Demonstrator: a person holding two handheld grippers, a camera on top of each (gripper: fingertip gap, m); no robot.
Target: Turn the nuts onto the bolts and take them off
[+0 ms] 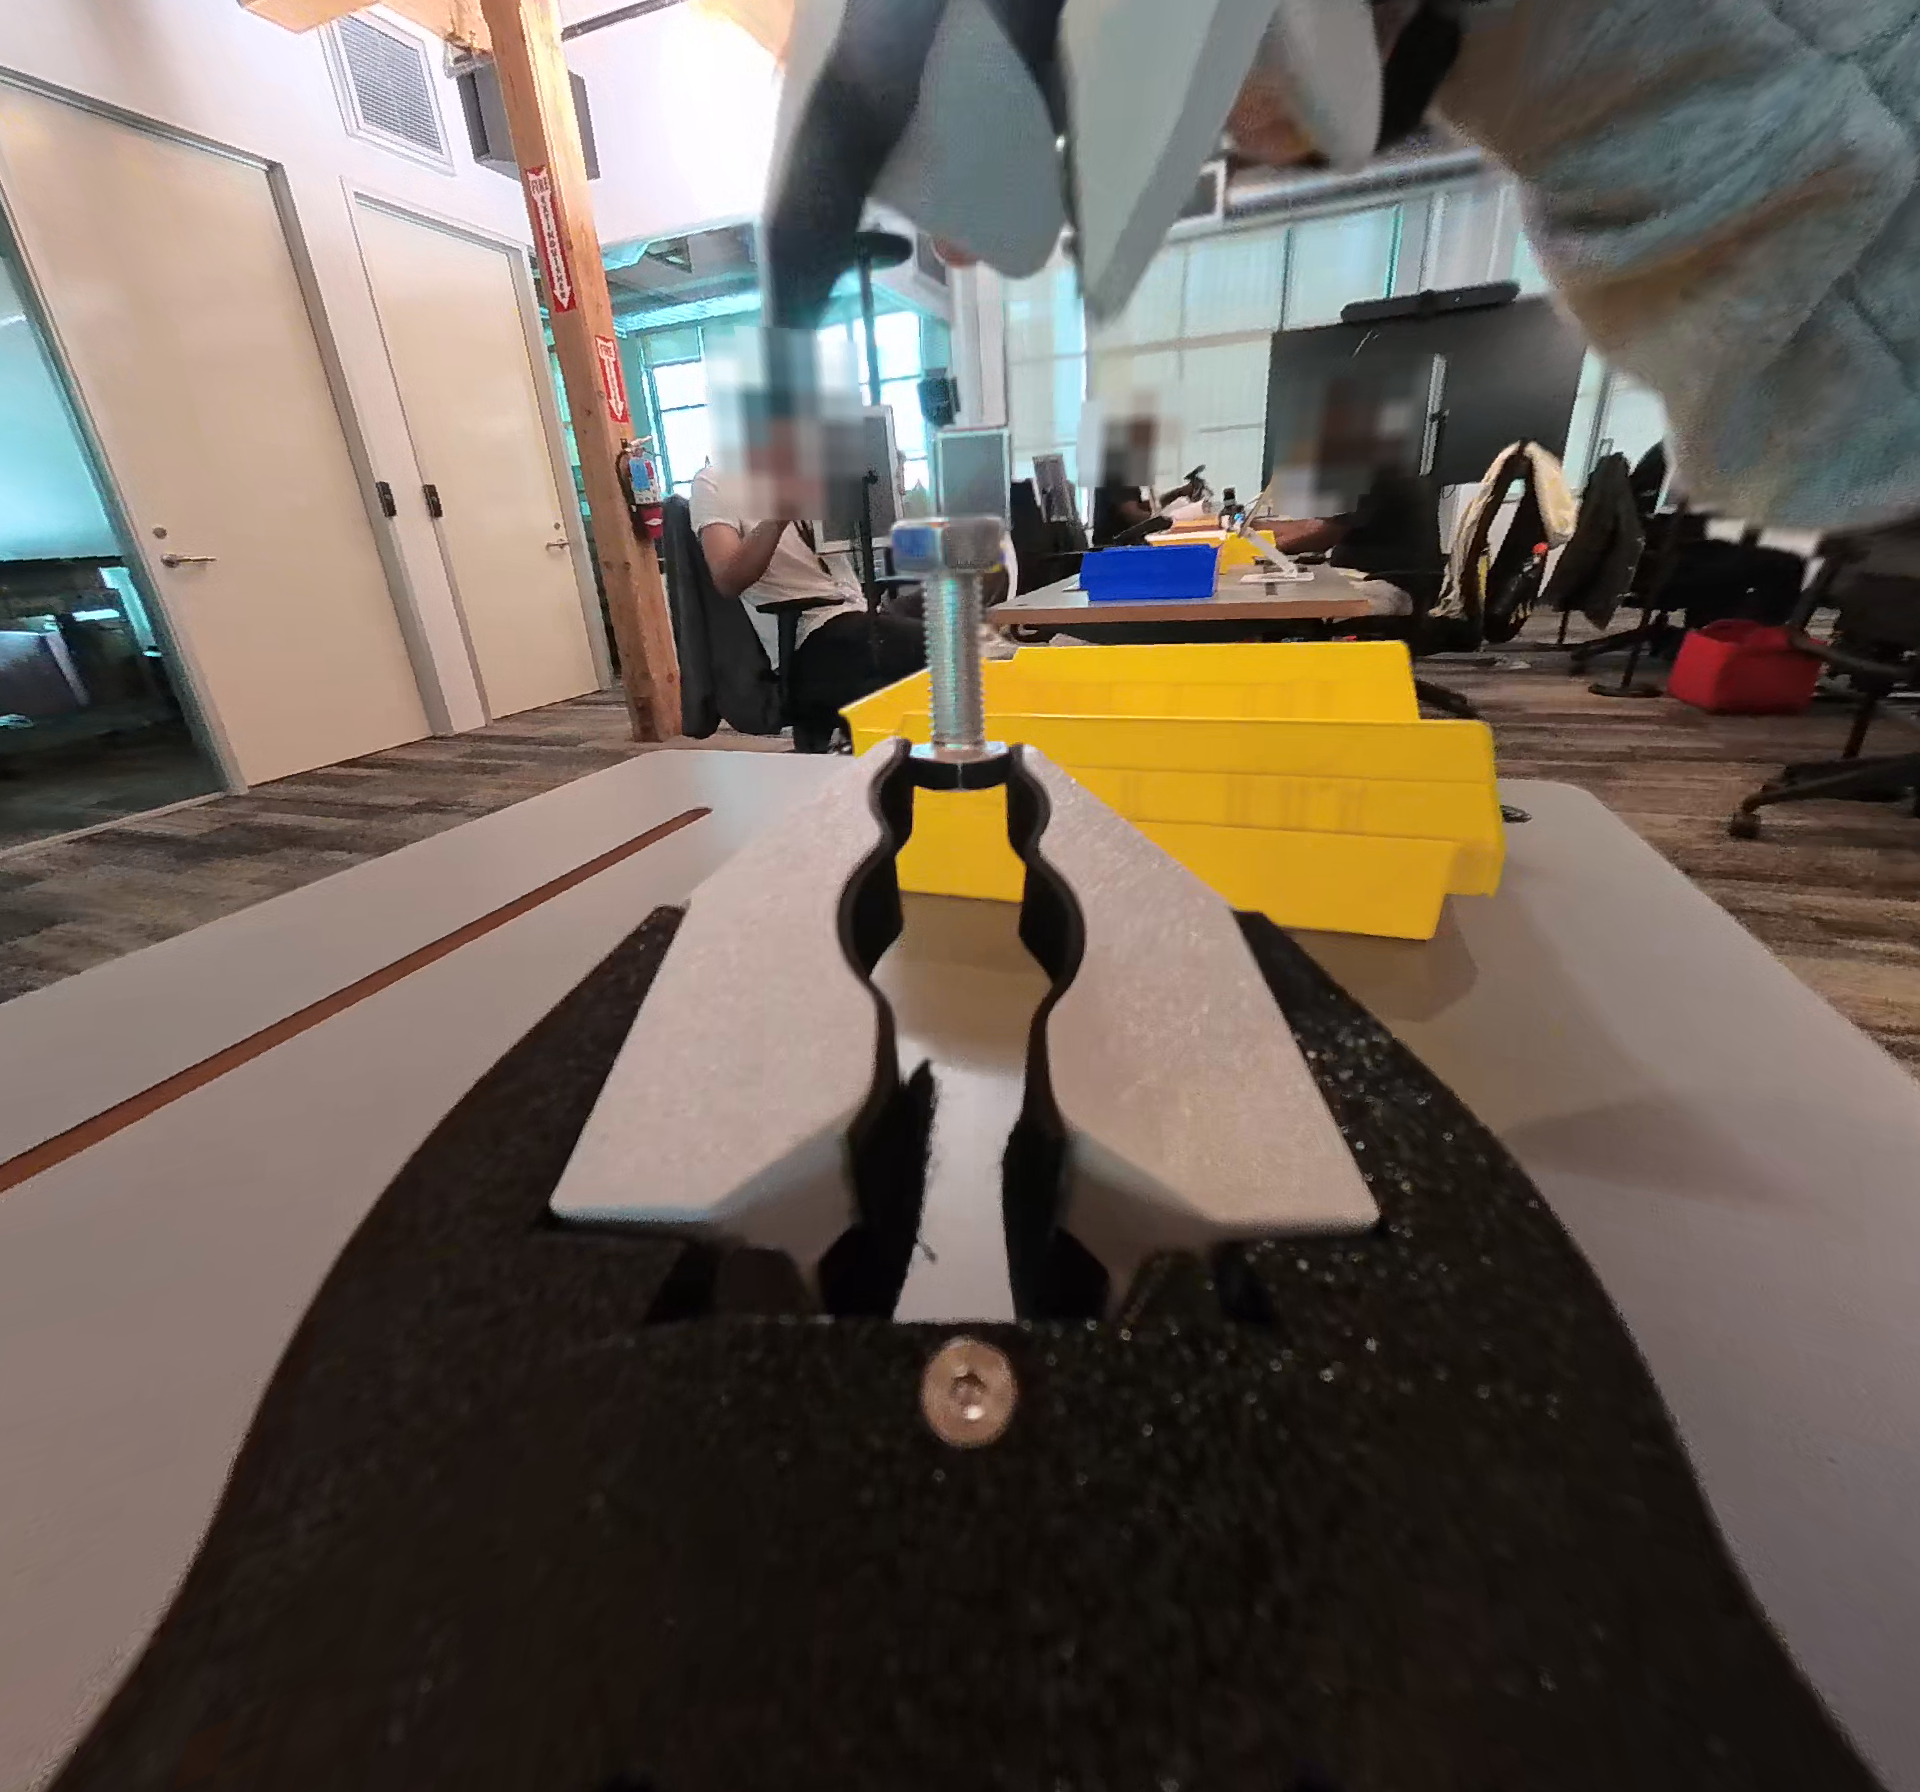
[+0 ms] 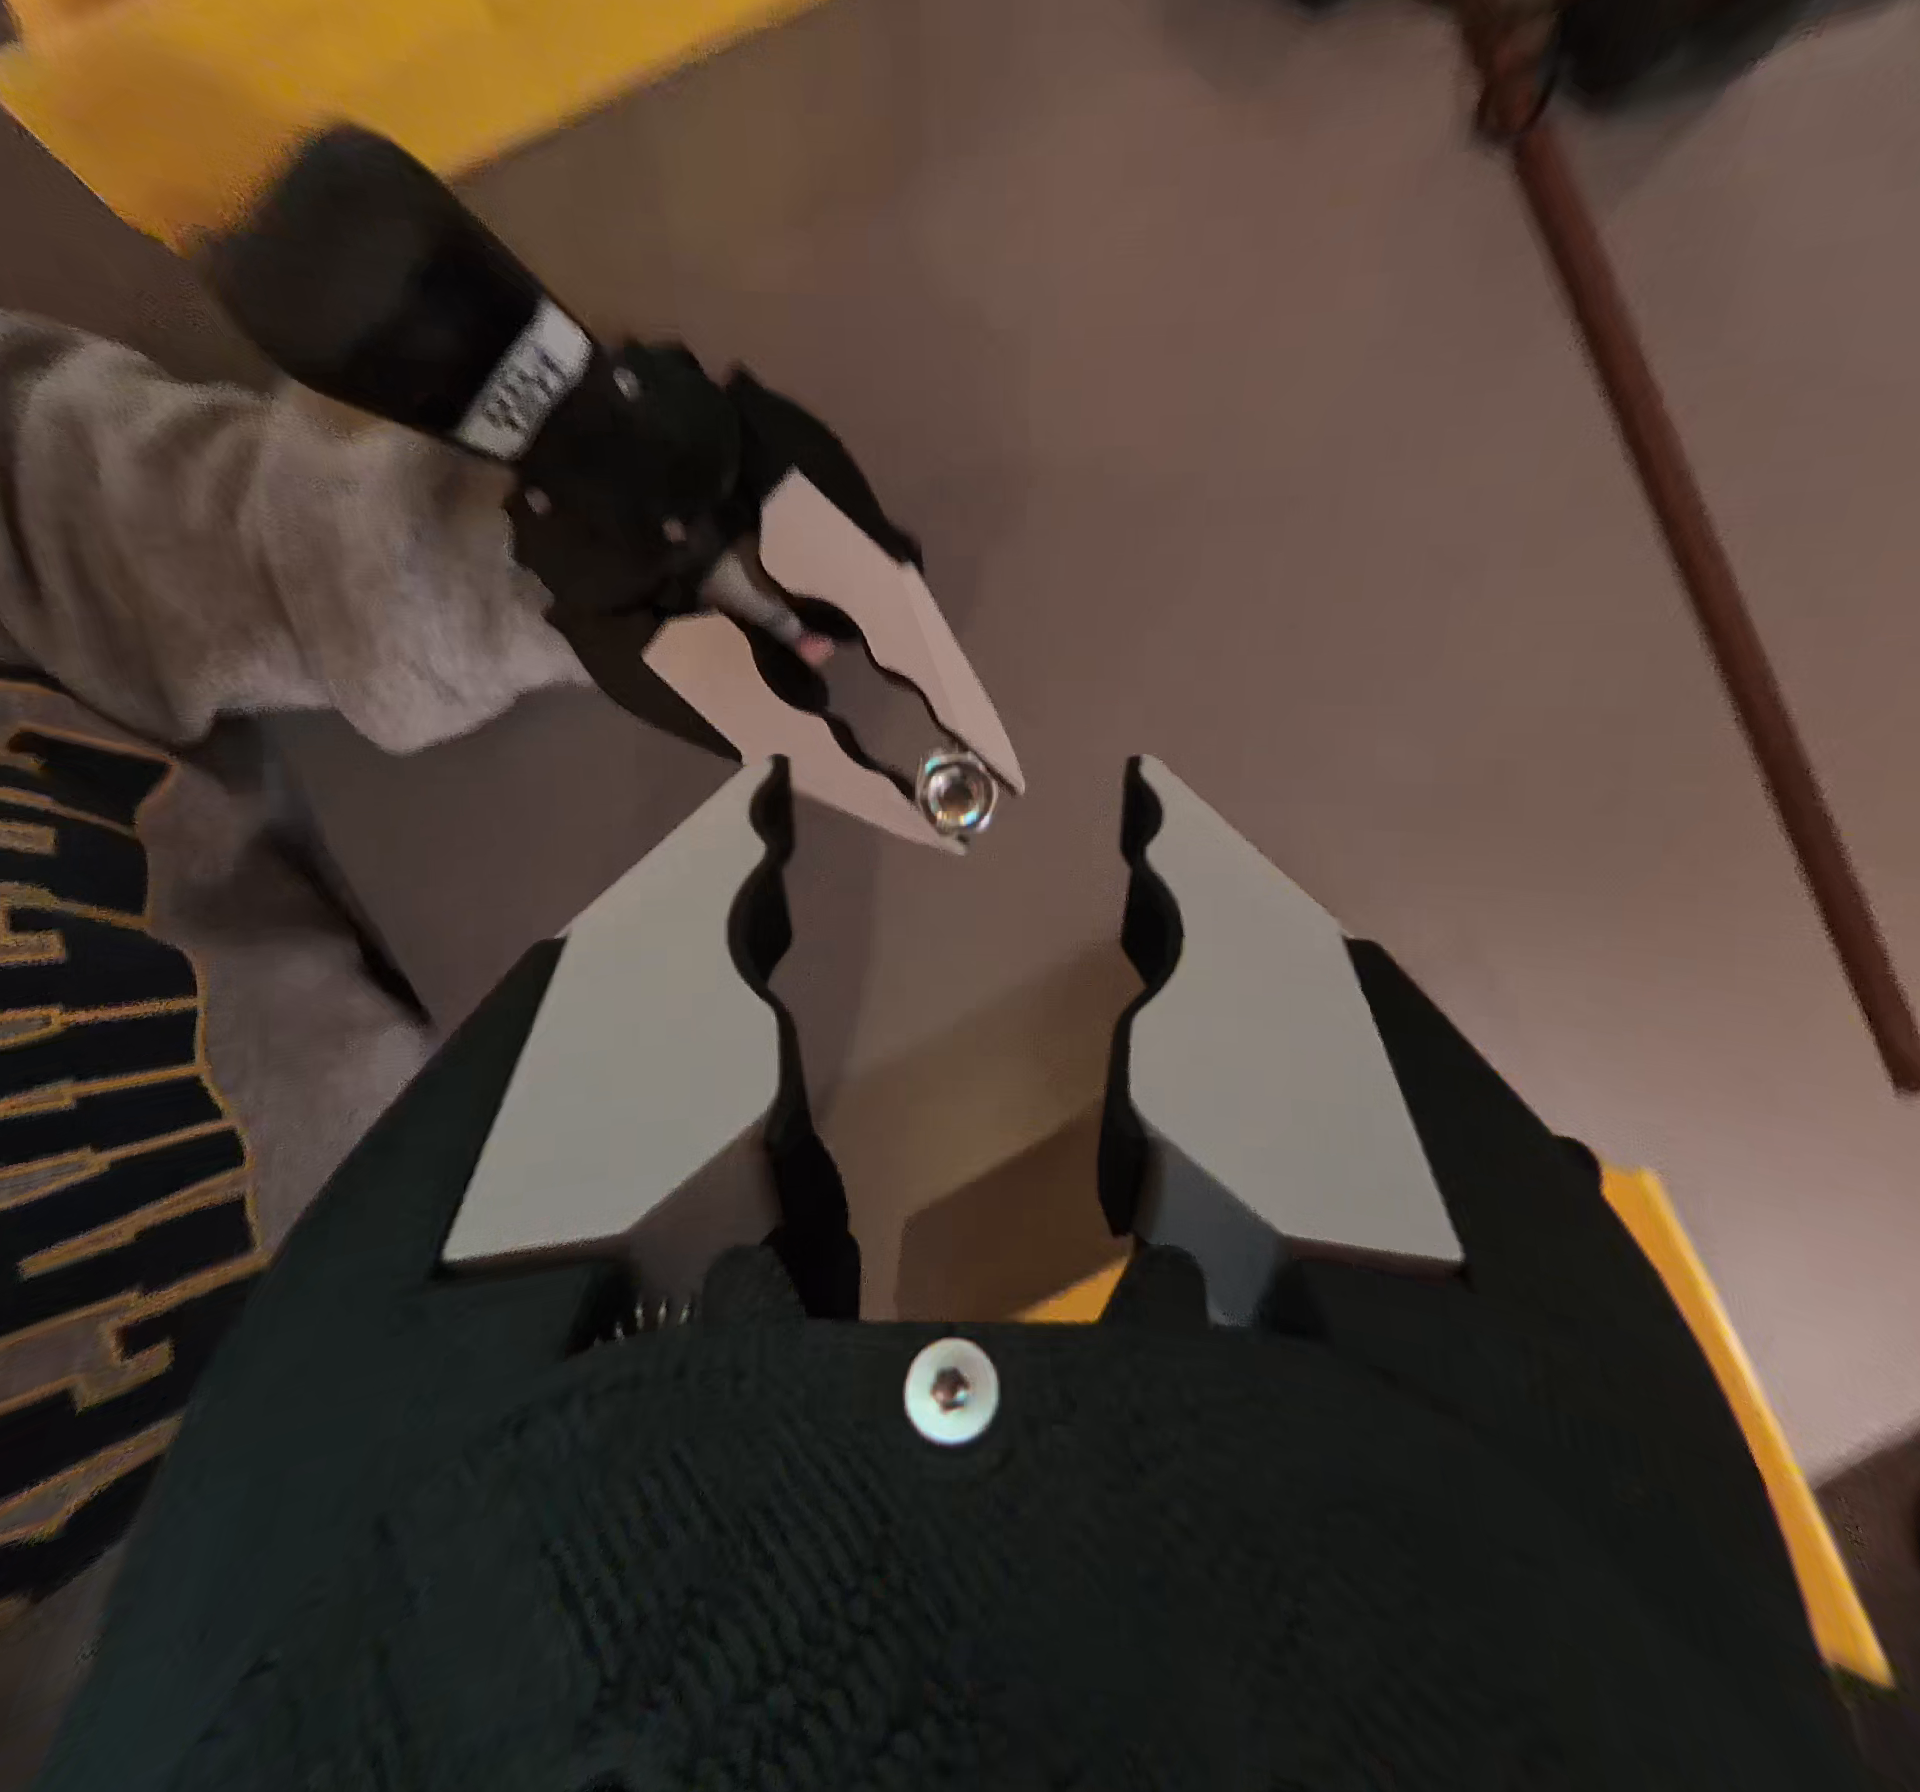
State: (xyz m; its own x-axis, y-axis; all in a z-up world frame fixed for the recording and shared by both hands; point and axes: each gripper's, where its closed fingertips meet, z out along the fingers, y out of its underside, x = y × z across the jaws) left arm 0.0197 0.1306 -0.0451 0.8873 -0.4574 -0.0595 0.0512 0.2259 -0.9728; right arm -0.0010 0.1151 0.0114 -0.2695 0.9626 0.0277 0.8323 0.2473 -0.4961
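Left claw (image 1: pixel 958 763) lies level, pinching an upright bolt (image 1: pixel 954 646) — right claw (image 2: pixel 954 778) hovers above, spread.

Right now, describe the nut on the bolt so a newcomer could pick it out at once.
Start at the grey table with the yellow bin at its far edge. In front of the bin, the left gripper pinches the bottom of an upright threaded bolt. The nut is the shiny hexagonal piece at the bolt's very top, wider than the shaft, under the open right gripper.
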